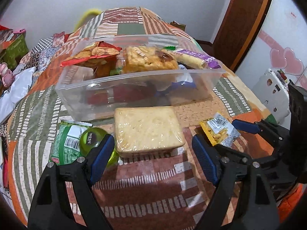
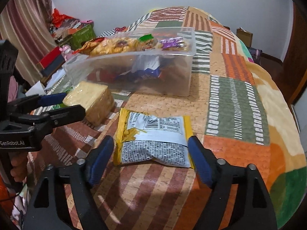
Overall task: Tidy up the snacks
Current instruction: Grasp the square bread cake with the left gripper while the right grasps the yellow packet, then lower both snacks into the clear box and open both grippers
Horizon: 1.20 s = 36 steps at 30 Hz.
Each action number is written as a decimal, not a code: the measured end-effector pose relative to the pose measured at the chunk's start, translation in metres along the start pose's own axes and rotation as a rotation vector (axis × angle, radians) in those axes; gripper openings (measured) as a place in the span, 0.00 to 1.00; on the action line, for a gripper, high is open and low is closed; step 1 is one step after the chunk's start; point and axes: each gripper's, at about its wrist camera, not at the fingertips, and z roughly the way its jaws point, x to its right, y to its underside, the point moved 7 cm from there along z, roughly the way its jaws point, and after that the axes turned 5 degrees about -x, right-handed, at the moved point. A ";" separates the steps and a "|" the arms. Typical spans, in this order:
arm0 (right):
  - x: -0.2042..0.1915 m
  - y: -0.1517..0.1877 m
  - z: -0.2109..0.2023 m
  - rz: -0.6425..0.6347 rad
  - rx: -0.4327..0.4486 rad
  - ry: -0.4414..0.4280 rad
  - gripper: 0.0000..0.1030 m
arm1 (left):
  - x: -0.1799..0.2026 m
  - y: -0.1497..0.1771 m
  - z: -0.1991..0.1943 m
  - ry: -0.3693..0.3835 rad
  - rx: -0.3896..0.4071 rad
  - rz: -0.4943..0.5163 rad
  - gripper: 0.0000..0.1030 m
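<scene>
A clear plastic bin [image 1: 134, 88] holding several snack packets stands on the patchwork blanket; it also shows in the right wrist view [image 2: 172, 72]. A wrapped pale cracker block [image 1: 147, 128] lies in front of the bin, between the open jaws of my left gripper [image 1: 153, 149]. A yellow and white snack packet [image 2: 153, 140] lies flat between the open jaws of my right gripper [image 2: 151, 153], untouched as far as I can tell. The packet [image 1: 218, 130] and the right gripper [image 1: 249, 128] show in the left wrist view. The cracker block [image 2: 90, 99] and the left gripper [image 2: 63, 105] show in the right wrist view.
A green packet [image 1: 69, 143] and a round green-lidded jar [image 1: 92, 140] lie left of the cracker block. Boxes and clutter [image 2: 76, 34] sit beyond the blanket's left edge. A wooden door [image 1: 243, 19] is at the right. The blanket [image 2: 239, 99] stretches right of the bin.
</scene>
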 end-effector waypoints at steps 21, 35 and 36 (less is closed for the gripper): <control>0.018 -0.002 -0.007 0.076 0.051 0.009 0.52 | 0.003 -0.021 0.040 -0.032 -0.031 0.008 0.81; 0.017 -0.029 -0.051 0.090 0.172 0.007 0.51 | 0.007 -0.018 -0.013 0.022 0.079 -0.018 0.77; 0.016 -0.032 -0.054 0.086 0.183 0.006 0.51 | 0.008 -0.021 -0.021 0.028 0.096 -0.021 0.77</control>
